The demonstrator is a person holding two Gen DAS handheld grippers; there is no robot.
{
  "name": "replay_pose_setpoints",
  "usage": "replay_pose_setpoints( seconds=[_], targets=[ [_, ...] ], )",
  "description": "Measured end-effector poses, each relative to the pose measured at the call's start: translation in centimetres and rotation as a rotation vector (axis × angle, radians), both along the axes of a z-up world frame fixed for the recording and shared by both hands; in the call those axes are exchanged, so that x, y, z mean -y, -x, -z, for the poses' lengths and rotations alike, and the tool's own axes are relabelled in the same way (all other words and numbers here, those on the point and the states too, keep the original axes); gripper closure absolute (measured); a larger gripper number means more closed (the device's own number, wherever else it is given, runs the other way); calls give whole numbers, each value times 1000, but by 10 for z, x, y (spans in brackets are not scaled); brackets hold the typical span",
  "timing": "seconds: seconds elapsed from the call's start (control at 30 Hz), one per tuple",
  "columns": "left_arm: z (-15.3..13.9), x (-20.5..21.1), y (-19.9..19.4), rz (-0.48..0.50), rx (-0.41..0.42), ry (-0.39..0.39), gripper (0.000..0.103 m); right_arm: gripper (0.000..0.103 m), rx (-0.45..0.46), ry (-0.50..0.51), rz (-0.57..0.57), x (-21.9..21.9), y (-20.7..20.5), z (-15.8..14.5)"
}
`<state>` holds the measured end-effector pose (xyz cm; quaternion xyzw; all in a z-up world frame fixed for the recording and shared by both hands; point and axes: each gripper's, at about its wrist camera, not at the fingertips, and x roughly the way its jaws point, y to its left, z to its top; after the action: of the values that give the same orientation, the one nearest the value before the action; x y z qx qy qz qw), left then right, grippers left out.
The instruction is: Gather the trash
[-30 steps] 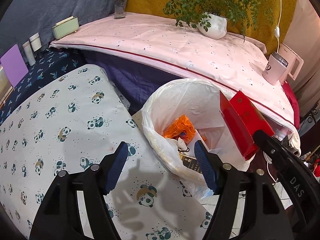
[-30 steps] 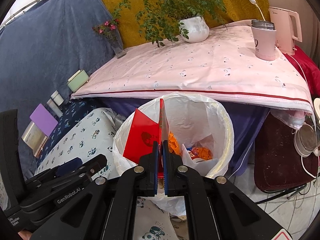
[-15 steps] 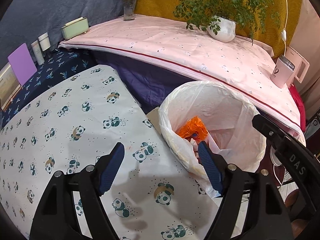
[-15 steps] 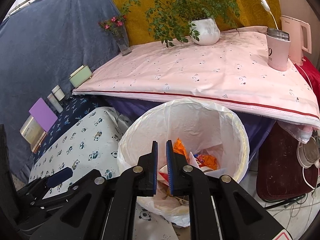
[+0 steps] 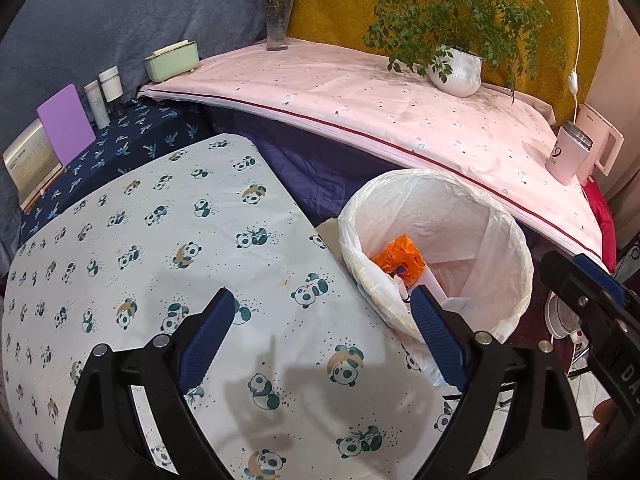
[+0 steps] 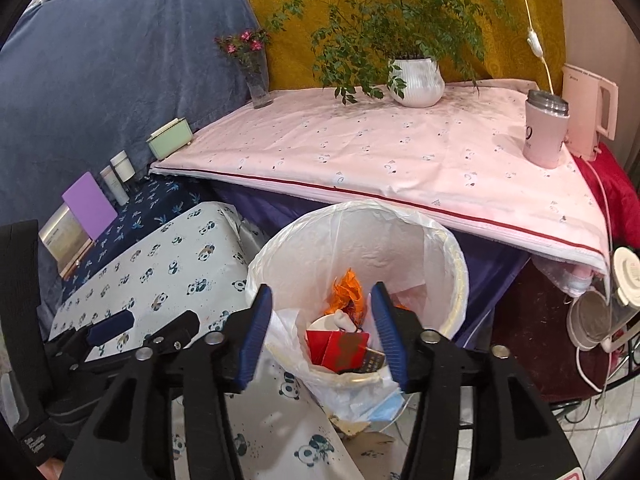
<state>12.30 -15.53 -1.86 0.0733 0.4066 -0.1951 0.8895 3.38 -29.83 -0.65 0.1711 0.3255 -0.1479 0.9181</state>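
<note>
Risk: right tool (image 6: pixel 322 332) hangs directly over white-plastic-lined round bin (image 6: pixel 456 280), low near rim; snagged liner could tip bin, standing just beside panda-print surface (image 5: pixel 160 248).
Right jaws just opened, nothing between them.
Left tool (image 5: pixel 320 336) wide open, empty, over surface.
Bin holds red folded card packet (image 6: pixel 336 350), crumpled orange wrapper (image 6: pixel 346 294), white scraps.

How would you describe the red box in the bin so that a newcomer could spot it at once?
Start at the white-lined trash bin beside the panda-print table. Look at the near side of the rubbish inside: the red box lies below the crumpled orange wrapper. It alone is flat-sided and deep red.
</note>
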Motion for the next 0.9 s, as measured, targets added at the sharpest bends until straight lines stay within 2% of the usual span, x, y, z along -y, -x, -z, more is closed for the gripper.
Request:
replay_pose_setpoints(
  seconds=[0.2, 0.27, 0.5, 0.57, 0.9],
  targets=[
    [-2, -8, 9, -21, 14, -12, 13, 29, -43, 71, -9, -7, 12, -6],
    [-1, -10, 12, -26, 16, -17, 12, 19, -56, 90, -12, -10, 16, -5],
    [-1, -13, 19, -32, 23, -29, 11, 15, -73, 122, -19, -15, 25, -3],
    [-1, -14, 21, -33, 26, -29, 11, 6, -77, 120, -20, -16, 27, -1],
    [1, -11, 25, -22, 20, -35, 10, 7, -97, 173, -22, -20, 29, 4]
  ],
)
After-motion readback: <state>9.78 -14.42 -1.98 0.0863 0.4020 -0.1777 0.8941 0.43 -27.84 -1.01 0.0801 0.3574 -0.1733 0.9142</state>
